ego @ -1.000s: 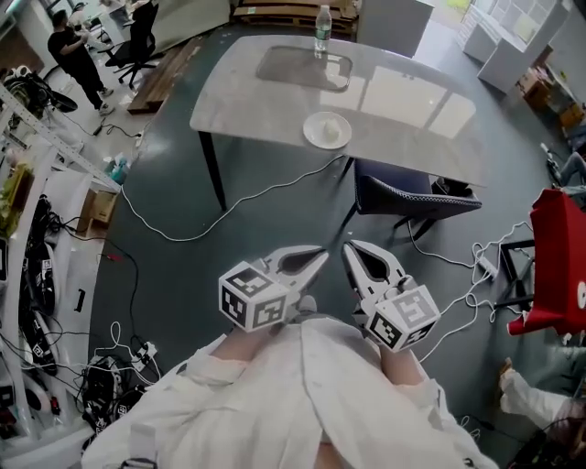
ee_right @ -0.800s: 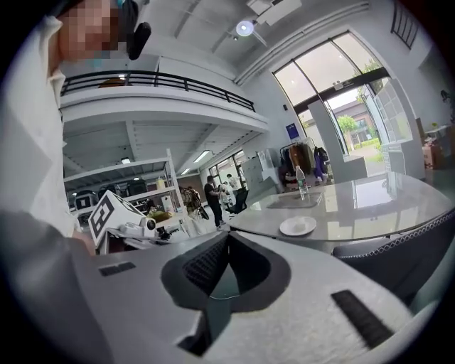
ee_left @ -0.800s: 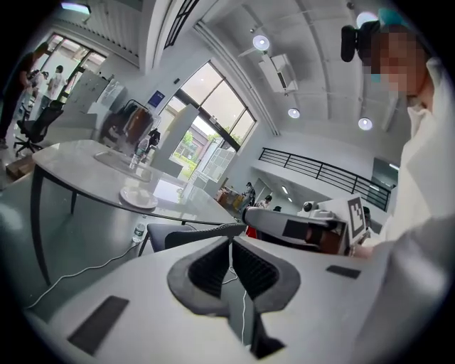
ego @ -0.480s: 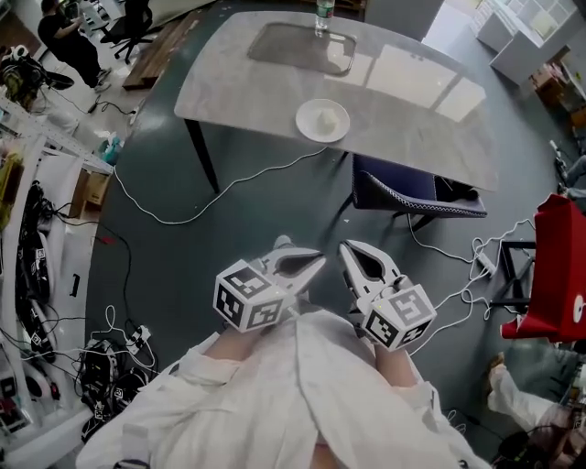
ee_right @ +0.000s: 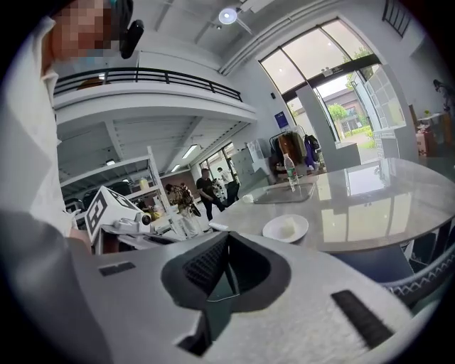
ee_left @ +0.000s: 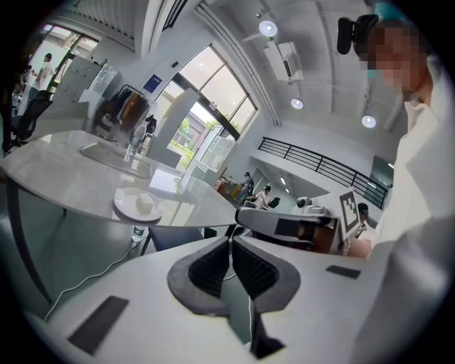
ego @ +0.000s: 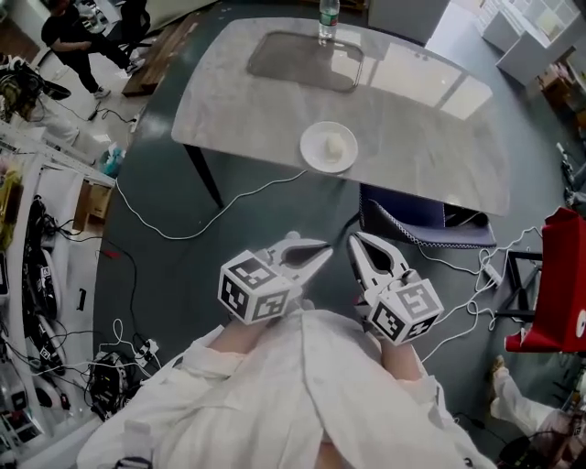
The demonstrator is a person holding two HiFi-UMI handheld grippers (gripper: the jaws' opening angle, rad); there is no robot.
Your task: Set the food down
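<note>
Food (ego: 335,145) sits on plate (ego: 312,152), at the table's (ego: 430,156) near edge. Left gripper (ego: 322,251) and right gripper (ego: 357,242): jaws closed, nothing held, at the chest, well apart from table. Judged: food already down; no regrasp needed, avoid nudging plate.

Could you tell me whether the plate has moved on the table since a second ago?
No. The plate still sits by the table's near edge, in line with the bottle.

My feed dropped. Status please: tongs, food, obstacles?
Left tongs shut, empty. Right tongs shut, empty. Food on plate on table, apart from both. Chair at table's near edge.
</note>
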